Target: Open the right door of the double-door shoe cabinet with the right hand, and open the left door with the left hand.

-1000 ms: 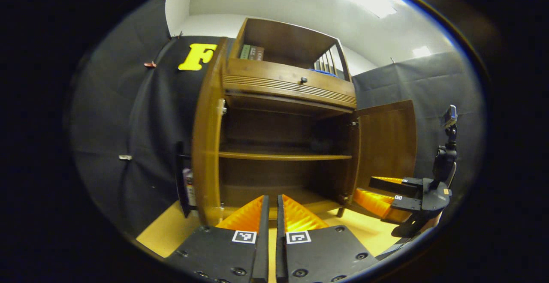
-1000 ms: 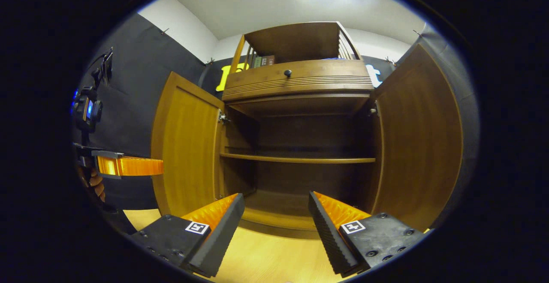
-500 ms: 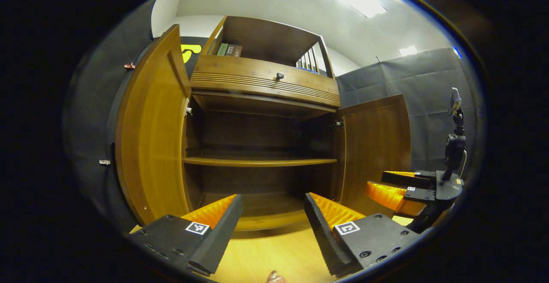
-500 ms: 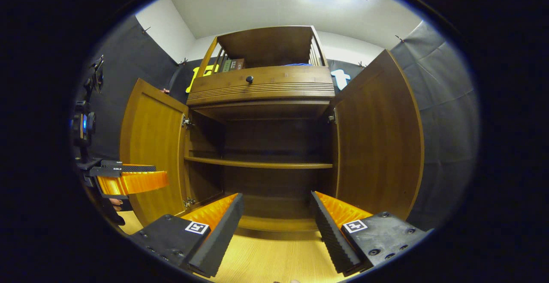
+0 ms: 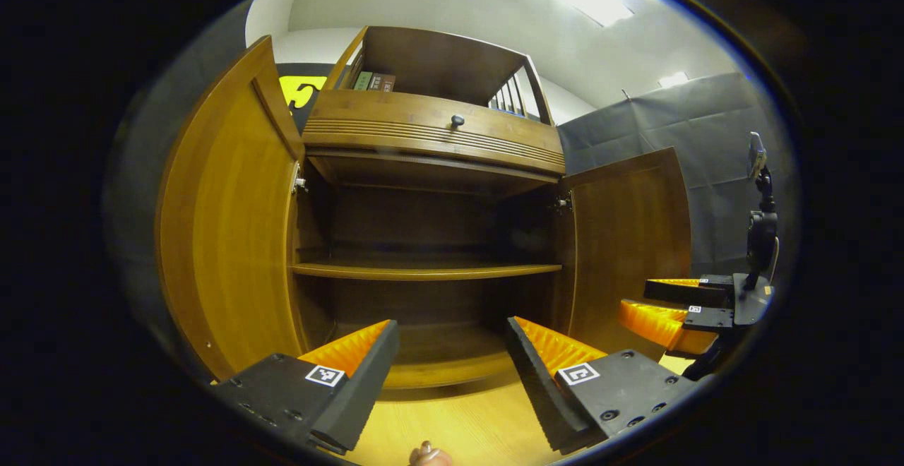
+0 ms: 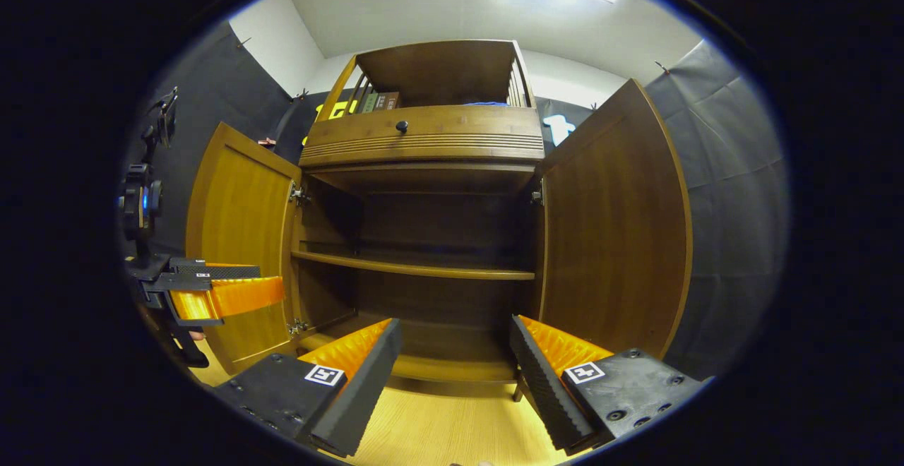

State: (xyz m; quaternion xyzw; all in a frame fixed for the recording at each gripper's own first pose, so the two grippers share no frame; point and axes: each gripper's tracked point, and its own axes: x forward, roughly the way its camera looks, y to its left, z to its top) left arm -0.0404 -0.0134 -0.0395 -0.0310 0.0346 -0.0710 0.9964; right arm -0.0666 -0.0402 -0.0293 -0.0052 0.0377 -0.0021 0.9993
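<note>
Both cabinet doors stand open, and both hand-held grippers are released and hold nothing.

In the left gripper view the left hand-held gripper (image 5: 448, 353) has its fingers spread wide and apart from any wood, facing the shoe cabinet (image 5: 431, 134); the left door (image 5: 226, 219) is swung out on the left and the right door (image 5: 628, 240) on the right, with the bare shelf (image 5: 424, 270) between them. In the right gripper view the right hand-held gripper (image 6: 455, 353) is likewise spread and free, near the cabinet's foot. The doors look like stiff, smooth wooden panels on side hinges, probably light to swing but slippery on the flat face. I can make out no handle on them, so the free vertical edge, far from the hinges, seems the best place to grip. The task appears finished.
</note>
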